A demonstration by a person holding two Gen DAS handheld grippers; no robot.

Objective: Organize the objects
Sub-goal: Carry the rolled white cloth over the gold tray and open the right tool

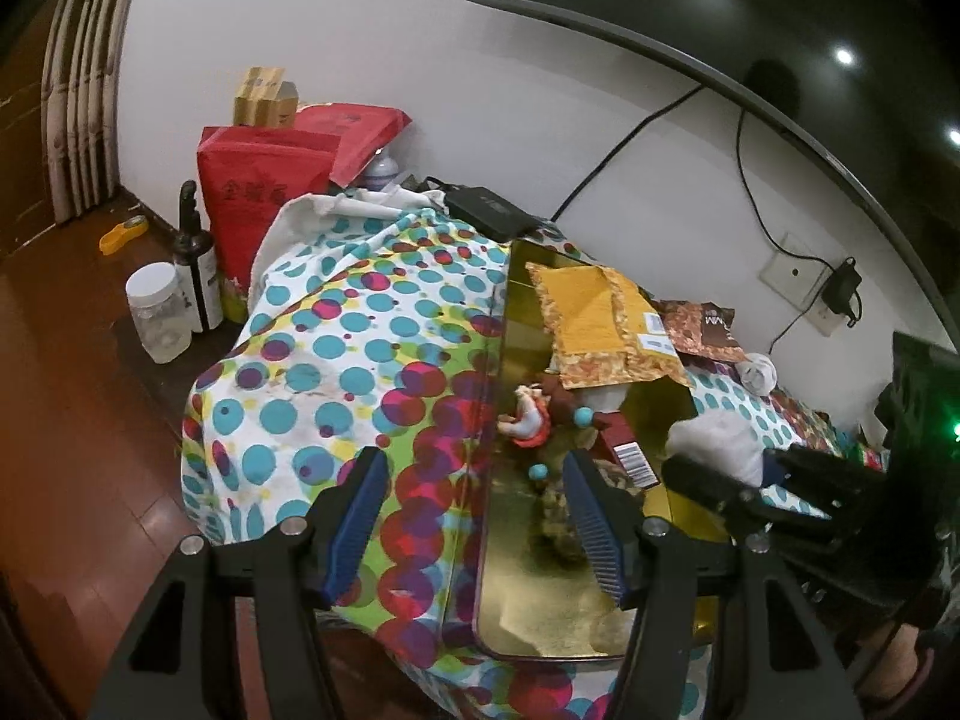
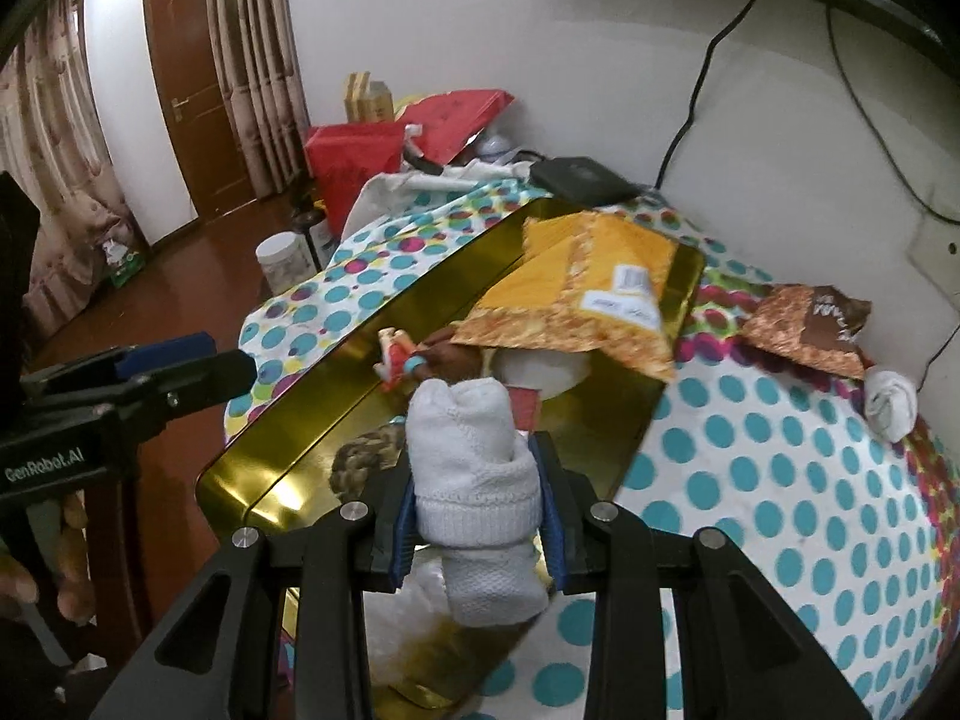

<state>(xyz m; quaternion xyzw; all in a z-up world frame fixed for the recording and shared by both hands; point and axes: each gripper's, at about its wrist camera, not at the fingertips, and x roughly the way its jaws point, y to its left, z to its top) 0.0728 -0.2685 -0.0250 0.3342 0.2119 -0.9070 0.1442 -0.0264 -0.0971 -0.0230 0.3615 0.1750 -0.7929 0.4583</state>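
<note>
A gold metal tray (image 1: 510, 612) (image 2: 282, 462) lies on a dotted cloth. It holds a yellow snack packet (image 1: 600, 324) (image 2: 588, 294), a small doll (image 1: 534, 414) (image 2: 402, 360) and a red box (image 1: 630, 450). My right gripper (image 2: 480, 480) is shut on a rolled white sock (image 2: 474, 456) (image 1: 714, 438), held over the tray's near end. My left gripper (image 1: 474, 516) is open and empty, above the tray's left rim; it shows at the left of the right wrist view (image 2: 180, 372). A second rolled white sock (image 2: 891, 402) (image 1: 759, 372) lies on the cloth at the right.
A brown snack packet (image 2: 810, 330) (image 1: 702, 327) lies beside the far sock. A black box (image 2: 582, 177) sits at the back. Red bags (image 1: 264, 192), a dark bottle (image 1: 195, 258) and a clear jar (image 1: 159, 312) stand on the floor left of the cloth.
</note>
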